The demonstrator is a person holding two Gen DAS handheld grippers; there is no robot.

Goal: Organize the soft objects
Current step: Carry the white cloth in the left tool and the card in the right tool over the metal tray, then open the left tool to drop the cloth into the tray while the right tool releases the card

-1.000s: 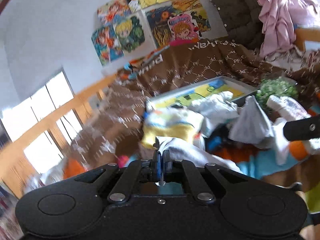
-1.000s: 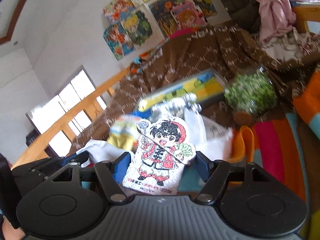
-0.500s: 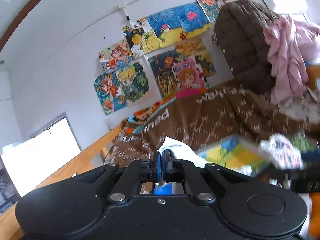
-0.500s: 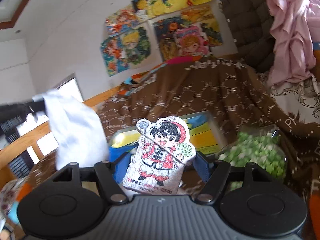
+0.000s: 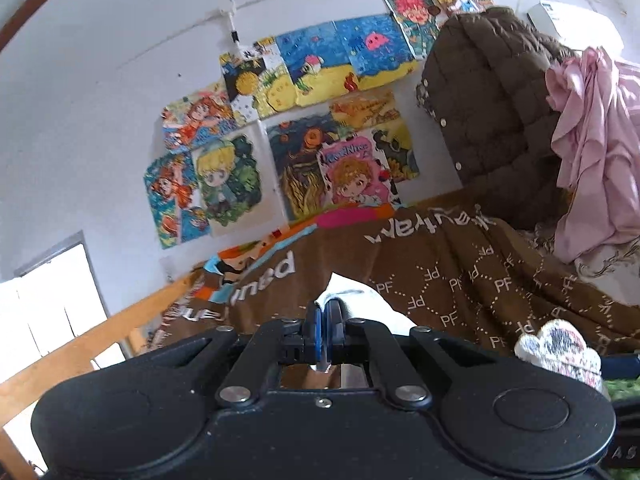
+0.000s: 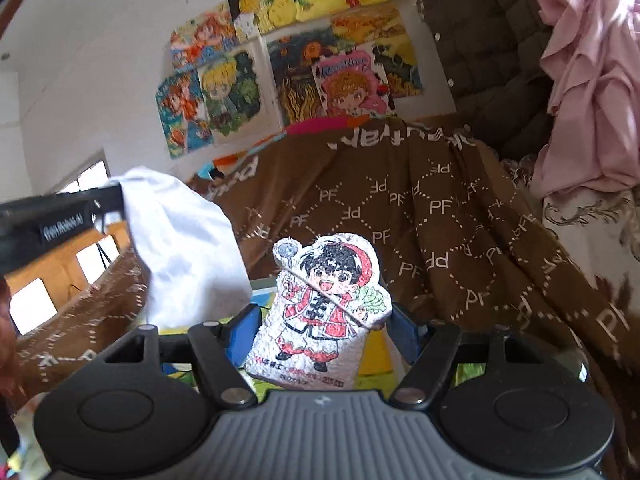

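The small white plush pillow printed with a cartoon boy in a red coat and hat sits upright between the blue pads of the right gripper, the claw spread wide around it and pinching it by its sides, and it has not slipped at all through the last second. What has changed is everything behind it: a moment ago the heap of soft things and the bag of green bits lay close below, and now both hands have swung across and the view is filled by the brown blanket with the white PF pattern and the wall of bright cartoon drawings. To its left the crumpled white cloth dangles free in the air, caught by a corner in the left gripper, whose jaws are pressed tight together on the fabric. From the left wrist view the cloth pokes out just past the tips, and the pillow shows at the right edge. So both pieces are lifted clear of the pile and look to be mid-carry; I'd guess a drop-off spot comes next, though none is in sight yet.
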